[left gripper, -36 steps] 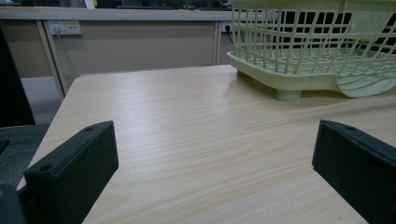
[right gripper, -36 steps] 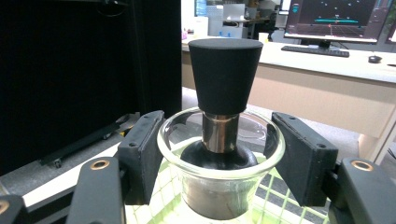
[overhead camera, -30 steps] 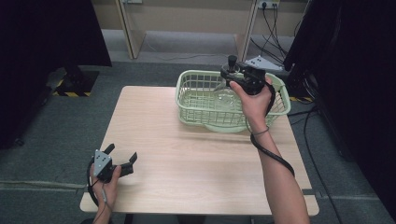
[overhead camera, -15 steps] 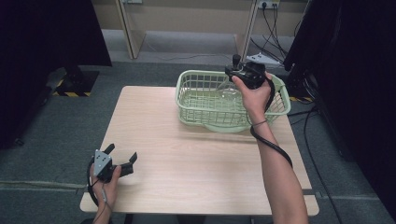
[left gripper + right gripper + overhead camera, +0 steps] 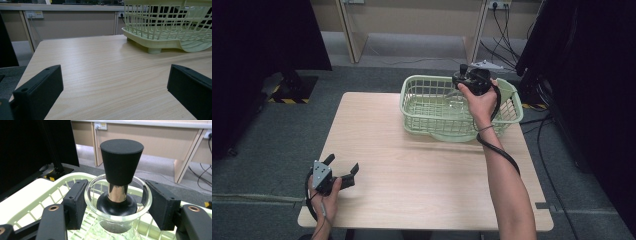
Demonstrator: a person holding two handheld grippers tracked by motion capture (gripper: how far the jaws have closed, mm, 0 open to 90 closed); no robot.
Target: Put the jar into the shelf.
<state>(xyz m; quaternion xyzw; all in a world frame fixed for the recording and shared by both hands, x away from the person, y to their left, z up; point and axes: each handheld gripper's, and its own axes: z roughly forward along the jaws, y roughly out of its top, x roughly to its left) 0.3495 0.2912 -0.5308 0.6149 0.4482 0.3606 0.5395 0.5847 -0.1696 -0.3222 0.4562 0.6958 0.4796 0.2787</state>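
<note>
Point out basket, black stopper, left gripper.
basket [image 5: 417,114], high view, front left wall.
black stopper [image 5: 121,160], right gripper view, conical knob.
left gripper [image 5: 343,165], high view, between open jaw tips.

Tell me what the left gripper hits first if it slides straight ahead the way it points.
Probably the green basket: the left gripper, jaws open, faces bare table, with the basket ahead, slightly right. Depth is unclear.

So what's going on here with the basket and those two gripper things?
A person holds a hand-held gripper in each hand. The right hand-held gripper is over the green basket, with its jaws on either side of a clear glass vessel that has a black stopper standing in its mouth. The left hand-held gripper rests open near the wooden table's front left corner, holding nothing.
</note>
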